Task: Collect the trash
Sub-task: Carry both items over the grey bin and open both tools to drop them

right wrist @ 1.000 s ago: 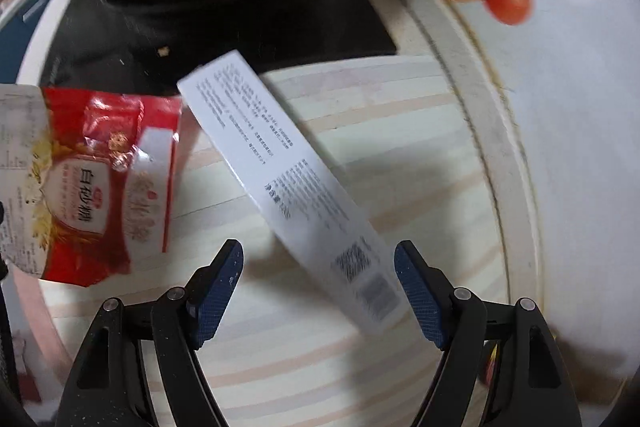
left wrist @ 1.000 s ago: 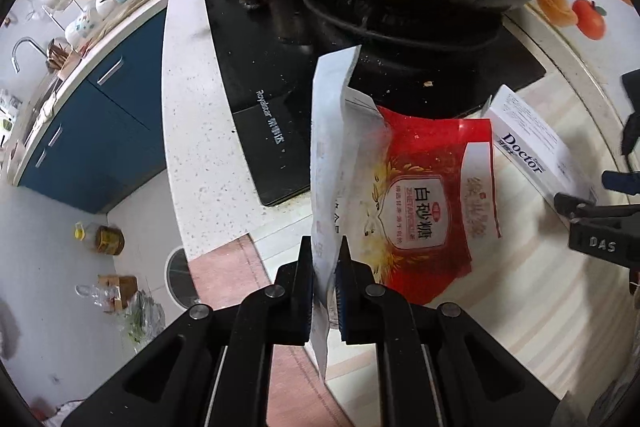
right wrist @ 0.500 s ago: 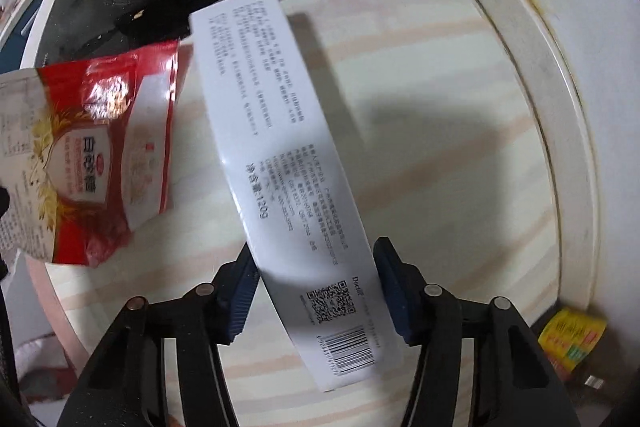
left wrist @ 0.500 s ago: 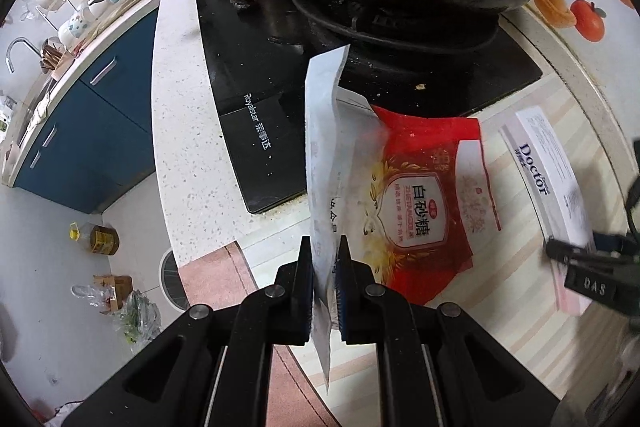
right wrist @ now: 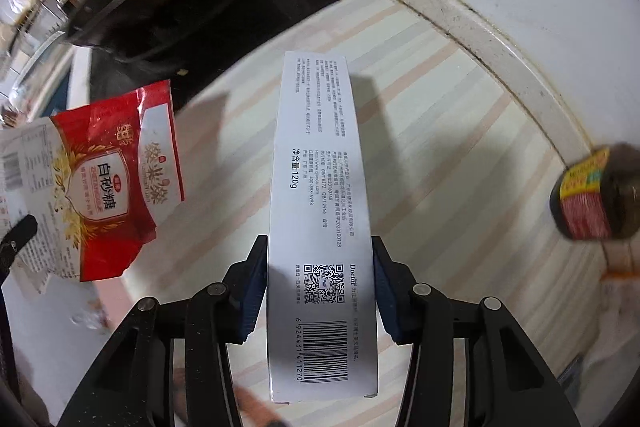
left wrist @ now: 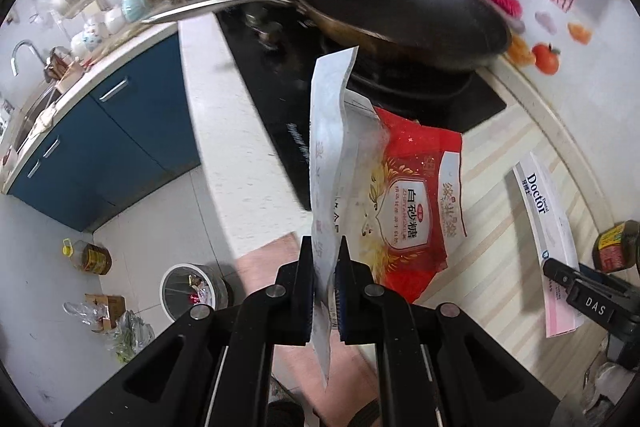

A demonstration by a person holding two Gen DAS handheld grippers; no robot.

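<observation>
Left wrist view: our left hand-held gripper point(left wrist: 323, 259) pinches the crinkly red-and-white plastic sugar bag point(left wrist: 404, 203); our right hand-held gripper point(right wrist: 319, 281) clamps the long white cardboard box point(right wrist: 320, 211), whose smooth sides could slip.

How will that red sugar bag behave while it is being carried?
The sugar bag looks floppy: it bends where the left tool pinches its white edge. Probably light and empty, since it hangs flat. The glossy film may be slippery.

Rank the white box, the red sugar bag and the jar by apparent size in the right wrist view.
1. white box, largest, though it is nearest the camera, which inflates it.
2. red sugar bag.
3. jar, smallest, blurred at the edge.
</observation>
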